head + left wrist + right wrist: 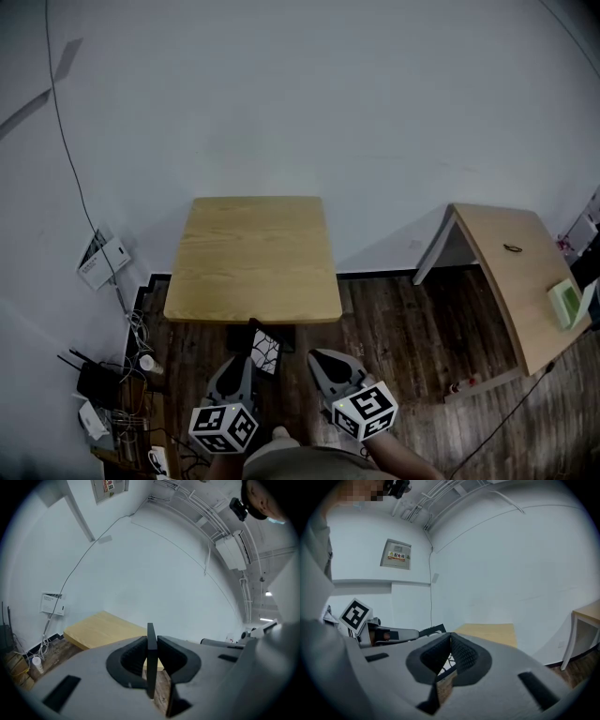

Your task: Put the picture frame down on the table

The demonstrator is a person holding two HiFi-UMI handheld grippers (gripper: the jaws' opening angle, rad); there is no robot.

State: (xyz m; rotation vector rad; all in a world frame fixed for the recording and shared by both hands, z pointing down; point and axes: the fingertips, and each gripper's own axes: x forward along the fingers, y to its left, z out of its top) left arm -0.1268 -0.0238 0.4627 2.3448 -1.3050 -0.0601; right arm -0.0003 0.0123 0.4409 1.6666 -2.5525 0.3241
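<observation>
A square wooden table point(253, 258) stands against the far white wall on a dark plank floor point(403, 328), its top bare. Near its near edge, the left gripper point(251, 349) has a picture frame point(266, 352) at its tip, tilted, patterned face showing. The right gripper point(321, 362) is just beside it. A second wooden table point(520, 281) stands at the right, carrying a green object point(565, 303). Cables and a white cup point(147, 363) lie at the left.
</observation>
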